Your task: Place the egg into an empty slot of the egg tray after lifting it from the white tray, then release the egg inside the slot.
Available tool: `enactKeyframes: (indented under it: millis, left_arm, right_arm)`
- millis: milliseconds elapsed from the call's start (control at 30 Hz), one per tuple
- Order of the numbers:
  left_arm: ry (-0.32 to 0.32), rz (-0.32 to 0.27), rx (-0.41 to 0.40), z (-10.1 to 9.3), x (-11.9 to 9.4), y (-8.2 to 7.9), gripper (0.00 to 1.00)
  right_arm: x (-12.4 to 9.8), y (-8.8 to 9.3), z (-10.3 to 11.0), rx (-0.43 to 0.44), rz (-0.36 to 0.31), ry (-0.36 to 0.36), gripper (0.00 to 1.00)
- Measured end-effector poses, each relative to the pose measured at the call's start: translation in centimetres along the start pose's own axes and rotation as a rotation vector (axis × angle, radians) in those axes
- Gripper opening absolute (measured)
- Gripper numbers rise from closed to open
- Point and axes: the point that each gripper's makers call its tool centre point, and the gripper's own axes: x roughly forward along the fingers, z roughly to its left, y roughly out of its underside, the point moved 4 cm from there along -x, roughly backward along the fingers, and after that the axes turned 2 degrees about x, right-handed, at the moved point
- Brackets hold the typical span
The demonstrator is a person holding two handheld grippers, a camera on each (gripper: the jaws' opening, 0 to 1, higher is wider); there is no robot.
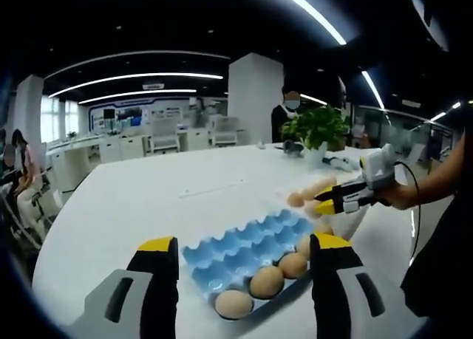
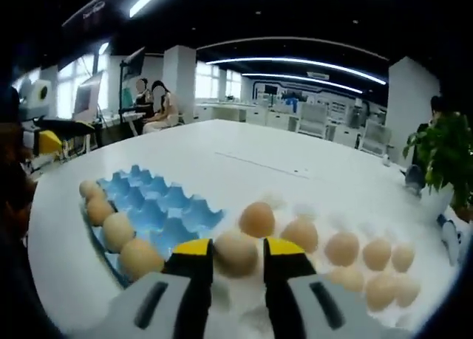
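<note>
We see a light blue egg tray (image 1: 244,247) on a white table (image 1: 148,199), with tan-brown eggs (image 1: 266,281) in it. Both grippers, left (image 1: 244,280) and right (image 2: 236,265), show grey jaws with yellow tips. Paler beige eggs (image 2: 344,248) rest on the white tray (image 2: 414,295). The potted plant (image 1: 318,126) is green.

Bright ceiling light strips (image 1: 310,14) overhead — soft blur, strong fisheye bending at the edges.

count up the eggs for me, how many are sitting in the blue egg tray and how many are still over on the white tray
Eggs in the blue egg tray: 4, along one edge.
Eggs on the white tray: 8, counting the egg between the right gripper jaws.
Total: 12.
</note>
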Motion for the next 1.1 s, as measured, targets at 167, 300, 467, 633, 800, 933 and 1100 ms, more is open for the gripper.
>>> enactKeyframes:
  millis: [167,300,467,633,800,933,1100]
  left_arm:
    - [-0.003,0.003,-0.004,0.1,-0.1,0.1,0.71]
    - [-0.004,0.007,-0.007,0.2,0.0,0.3,0.70]
    - [0.000,0.001,-0.005,0.2,0.1,0.2,0.70]
    - [0.002,-0.006,-0.008,0.2,0.0,0.0,0.69]
    - [0.001,-0.015,-0.011,0.3,0.0,-0.1,0.68]
    - [0.001,-0.022,-0.009,0.3,0.0,-0.3,0.68]
    - [0.000,-0.016,-0.001,0.3,-0.1,-0.2,0.68]
  right_arm:
    - [0.3,0.7,0.2,-0.155,0.091,-0.011,0.26]
    - [0.8,0.3,0.2,-0.129,0.216,-0.042,0.26]
    - [1.6,-0.1,-0.1,-0.102,0.410,-0.136,0.27]
    - [2.2,-0.1,-0.1,-0.160,0.452,-0.241,0.28]
    - [2.4,-0.1,0.0,-0.210,0.432,-0.298,0.28]
    - [2.3,0.0,-0.2,-0.175,0.410,-0.325,0.28]
    - [2.1,-0.2,-0.1,-0.159,0.413,-0.303,0.28]
